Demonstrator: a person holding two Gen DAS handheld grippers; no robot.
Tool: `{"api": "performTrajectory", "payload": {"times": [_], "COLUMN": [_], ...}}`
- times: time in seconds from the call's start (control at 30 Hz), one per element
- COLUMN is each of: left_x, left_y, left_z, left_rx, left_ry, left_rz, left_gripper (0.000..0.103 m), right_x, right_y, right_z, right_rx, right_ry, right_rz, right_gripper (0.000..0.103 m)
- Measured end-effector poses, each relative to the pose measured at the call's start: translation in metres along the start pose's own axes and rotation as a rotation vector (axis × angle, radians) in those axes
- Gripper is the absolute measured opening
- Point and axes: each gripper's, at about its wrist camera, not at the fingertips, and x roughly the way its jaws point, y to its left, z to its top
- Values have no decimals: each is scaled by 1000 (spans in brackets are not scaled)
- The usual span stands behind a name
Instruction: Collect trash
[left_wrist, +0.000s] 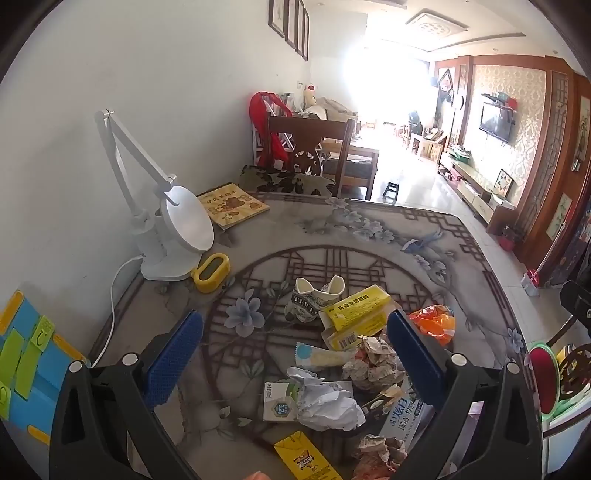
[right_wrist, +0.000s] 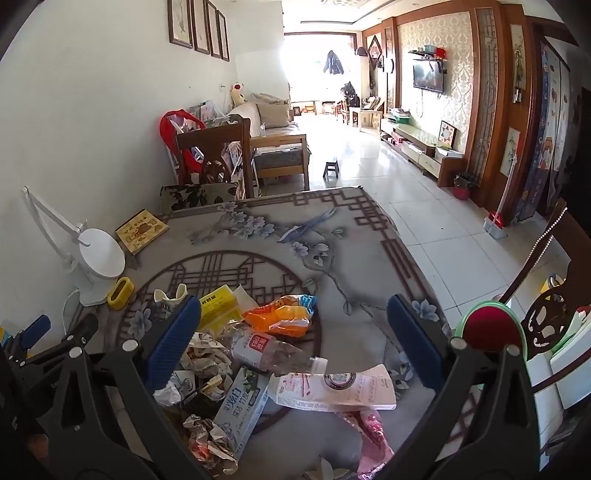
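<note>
Both grippers hang above the table (right_wrist: 369, 229) with jaws spread wide and nothing between the pads: the left gripper (left_wrist: 295, 332) over a crumpled white paper (left_wrist: 328, 404) and a yellow box (left_wrist: 354, 312), the right gripper (right_wrist: 293, 325) over a clear bottle (right_wrist: 271, 349). The trash lies in a loose heap at the table's near side, an orange wrapper (right_wrist: 280, 317) just beyond the bottle.

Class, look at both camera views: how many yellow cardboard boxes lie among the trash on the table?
2: a long yellow box resting behind the pile beside the crushed paper cup, and a flat yellow box at the near edge. Others may be buried.
</note>
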Motion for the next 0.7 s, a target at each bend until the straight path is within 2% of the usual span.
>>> {"api": "performTrajectory", "payload": {"times": [0.7], "left_x": [4], "left_y": [2], "left_z": [2], "left_rx": [-2], "left_ry": [20], "left_rz": [12], "left_gripper": [95], "right_x": [5], "right_y": [3], "right_z": [-2], "right_rx": [-14], "right_ry": [15], "right_rz": [-17], "right_gripper": [100]}}
